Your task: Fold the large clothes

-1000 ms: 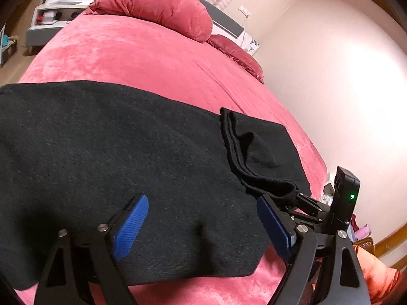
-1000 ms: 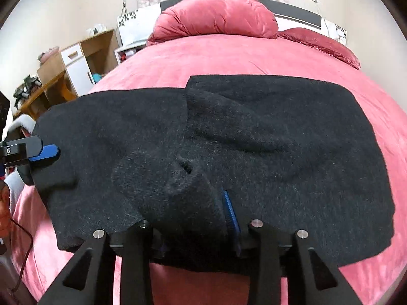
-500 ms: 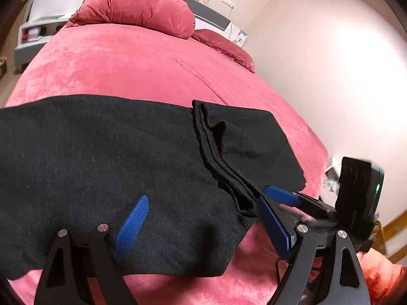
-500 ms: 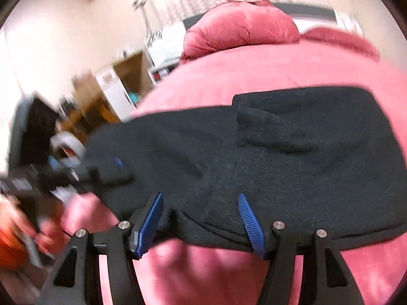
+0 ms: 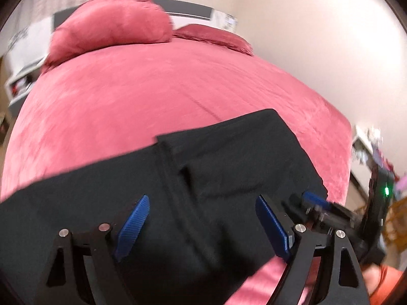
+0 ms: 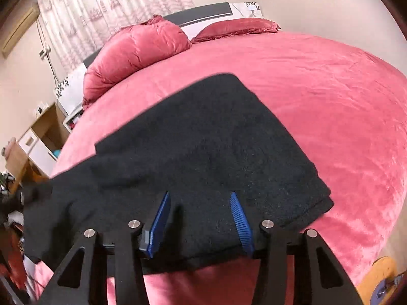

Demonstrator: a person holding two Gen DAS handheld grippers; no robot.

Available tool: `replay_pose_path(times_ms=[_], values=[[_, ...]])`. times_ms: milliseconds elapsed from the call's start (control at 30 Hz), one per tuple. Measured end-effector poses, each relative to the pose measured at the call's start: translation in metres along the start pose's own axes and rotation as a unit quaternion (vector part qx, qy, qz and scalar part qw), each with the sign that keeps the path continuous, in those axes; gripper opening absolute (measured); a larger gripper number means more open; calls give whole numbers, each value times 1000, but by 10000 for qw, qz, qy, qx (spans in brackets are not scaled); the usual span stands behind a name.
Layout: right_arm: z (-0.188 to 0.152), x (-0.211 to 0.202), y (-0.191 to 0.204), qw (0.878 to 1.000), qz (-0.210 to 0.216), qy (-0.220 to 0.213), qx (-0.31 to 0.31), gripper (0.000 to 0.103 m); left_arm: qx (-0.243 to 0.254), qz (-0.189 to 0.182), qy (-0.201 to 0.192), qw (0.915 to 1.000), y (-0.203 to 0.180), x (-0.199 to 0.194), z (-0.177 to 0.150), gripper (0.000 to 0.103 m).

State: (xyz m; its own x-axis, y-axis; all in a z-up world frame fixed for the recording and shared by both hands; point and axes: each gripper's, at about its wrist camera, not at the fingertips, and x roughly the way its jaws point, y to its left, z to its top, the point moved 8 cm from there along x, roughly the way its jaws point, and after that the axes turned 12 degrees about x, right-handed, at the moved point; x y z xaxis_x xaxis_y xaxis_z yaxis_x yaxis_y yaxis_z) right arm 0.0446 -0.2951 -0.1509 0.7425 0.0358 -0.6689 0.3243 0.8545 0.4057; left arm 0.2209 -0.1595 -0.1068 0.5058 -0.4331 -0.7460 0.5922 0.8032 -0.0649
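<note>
A large black knit garment lies spread on the pink bed, with a folded-over part forming a ridge down its middle; it also shows in the right wrist view. My left gripper is open and empty, its blue pads just above the garment's near part. My right gripper is open and empty over the garment's near edge. The right gripper's blue tip shows at the right of the left wrist view.
The pink bed has a big pink cushion and a flat pillow at the headboard. Wooden and white cabinets stand left of the bed. A wall runs along the right side.
My right gripper has let go of the garment's folded part and opened; the fabric now lies flat. Both grippers have swung, the left view turning right, the right one moving along the near edge.
</note>
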Motion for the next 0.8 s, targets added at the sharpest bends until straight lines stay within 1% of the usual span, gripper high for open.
replay_pose_path(times_ms=[33, 67, 100, 133, 167, 200, 233, 267, 300, 333, 367, 433, 467, 500, 533, 633, 700, 767, 800], values=[[-3, 2, 0, 10000, -41, -53, 25, 50, 70, -26, 66, 10000, -3, 8, 7, 80], [-4, 2, 0, 9999, -50, -108, 69, 50, 106, -53, 143, 9998, -4, 16, 13, 74], [-7, 2, 1, 9998, -48, -178, 112, 50, 95, -82, 205, 9997, -3, 24, 20, 71], [-8, 2, 1, 9997, -53, -220, 106, 50, 35, -55, 275, 9996, 2, 33, 27, 70], [-9, 5, -1, 9996, -60, -258, 78, 51, -18, 9, 318, 9995, 6, 39, 32, 67], [-11, 5, -2, 9996, -58, -273, 52, 51, -75, 86, 364, 9993, 13, 46, 37, 59], [-9, 5, -1, 9996, -37, -274, 63, 51, -90, 157, 437, 9989, 17, 52, 41, 56], [-7, 6, 0, 9995, -11, -286, 90, 51, -48, 237, 594, 9979, 21, 60, 43, 46], [-7, 6, -1, 9995, 12, -301, 102, 51, 38, 287, 772, 9966, 24, 69, 42, 34], [-8, 7, -1, 9995, 27, -313, 103, 51, 127, 339, 921, 9951, 25, 76, 41, 30], [-7, 9, -1, 9994, 35, -323, 102, 51, 233, 404, 1048, 9934, 27, 82, 39, 30], [-7, 9, -1, 9993, 55, -347, 106, 51, 358, 463, 1041, 9928, 26, 86, 36, 30], [-6, 9, -1, 9993, 60, -354, 103, 51, 458, 532, 1013, 9924, 26, 87, 36, 24], [-6, 10, -1, 9993, 67, -360, 102, 51, 590, 669, 964, 9913, 25, 88, 36, 7], [-5, 10, -1, 9992, 72, -374, 108, 51, 720, 823, 919, 9898, 26, 88, 37, 0], [-6, 8, -1, 9991, 87, -406, 122, 51, 921, 994, 754, 9879, 27, 87, 42, 0], [-5, 7, -2, 9989, 121, -434, 146, 51, 986, 1214, 650, 9856, 31, 85, 49, 0], [-4, 1, -1, 9980, 296, -514, 233, 51, 921, 1248, 568, 9863, 39, 83, 56, 0], [-2, -2, 0, 9969, 487, -540, 295, 51, 874, 1255, 577, 9865, 44, 83, 58, 0]])
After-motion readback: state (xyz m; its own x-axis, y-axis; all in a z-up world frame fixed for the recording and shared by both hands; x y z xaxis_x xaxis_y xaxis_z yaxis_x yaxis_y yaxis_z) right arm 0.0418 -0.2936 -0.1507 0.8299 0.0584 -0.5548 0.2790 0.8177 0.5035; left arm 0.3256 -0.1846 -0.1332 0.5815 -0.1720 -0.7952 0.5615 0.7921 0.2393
